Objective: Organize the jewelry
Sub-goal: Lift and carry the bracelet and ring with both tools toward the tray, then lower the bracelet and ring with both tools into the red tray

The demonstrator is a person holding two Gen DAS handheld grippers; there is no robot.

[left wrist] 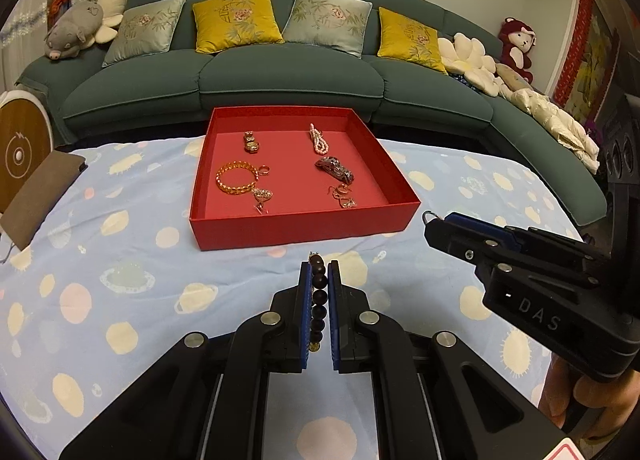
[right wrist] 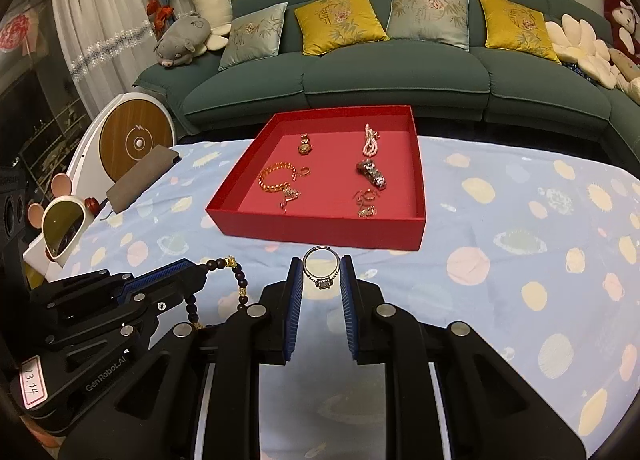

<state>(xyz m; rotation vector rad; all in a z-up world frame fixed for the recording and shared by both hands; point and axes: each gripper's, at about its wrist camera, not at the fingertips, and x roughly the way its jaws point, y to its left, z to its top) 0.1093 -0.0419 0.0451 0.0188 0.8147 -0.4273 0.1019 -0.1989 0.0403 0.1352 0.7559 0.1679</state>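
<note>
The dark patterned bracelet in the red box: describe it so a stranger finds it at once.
Start at the red box on the planet-print cloth, before the green sofa. Along its right-hand column, the dark patterned bracelet lies between the pink bead strand behind and rose-gold earrings in front. It alone is dark and silvery; its neighbours are pink or gold.

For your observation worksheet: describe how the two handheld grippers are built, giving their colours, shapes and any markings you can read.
Both the left gripper and the right gripper are matte black plastic linkages with round silver pivot bolts and ribbed blue pads lining two flat parallel fingers. The left body carries "GenRobot.AI" lettering and a pink-edged handwritten label; the right shows raised "DAS" letters.
</note>
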